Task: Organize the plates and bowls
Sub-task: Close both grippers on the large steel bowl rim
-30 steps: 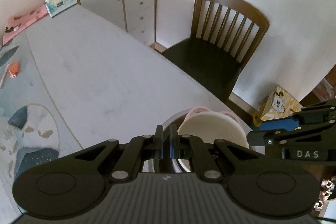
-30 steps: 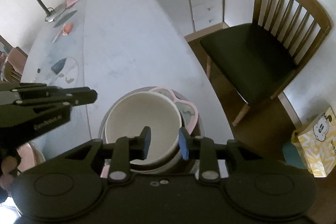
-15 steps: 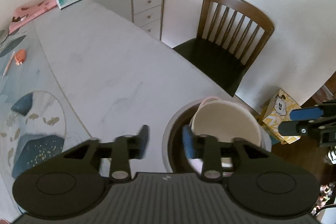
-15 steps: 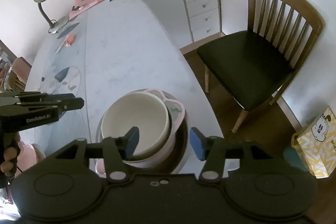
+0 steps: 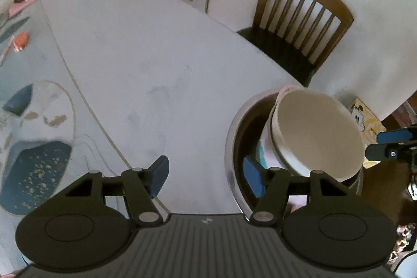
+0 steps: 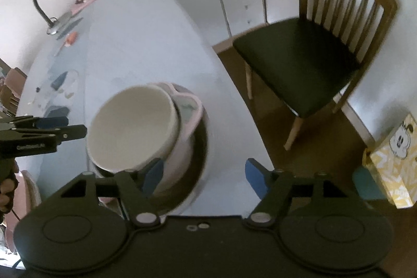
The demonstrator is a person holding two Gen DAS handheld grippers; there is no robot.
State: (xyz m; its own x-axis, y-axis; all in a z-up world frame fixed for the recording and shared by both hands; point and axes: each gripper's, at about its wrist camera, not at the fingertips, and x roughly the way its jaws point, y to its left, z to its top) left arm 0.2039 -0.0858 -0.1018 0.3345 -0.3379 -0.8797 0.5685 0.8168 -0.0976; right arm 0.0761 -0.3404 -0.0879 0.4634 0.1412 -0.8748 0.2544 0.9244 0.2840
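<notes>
**Bowls stacked, both grippers let go**

Cream bowl [image 6: 133,127] sits nested in the pink dish [image 6: 191,106] inside the steel basin [image 5: 234,127] at the table's [image 5: 156,56] near edge. Left gripper [image 5: 206,175] and right gripper [image 6: 203,173] have just been opening, jaws now wide and empty, straddling the basin's rim. Stacking looks finished.

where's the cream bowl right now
The cream bowl is nested on a pink dish inside the metal basin at the table's near edge, left of the wooden chair in the right wrist view.
</notes>
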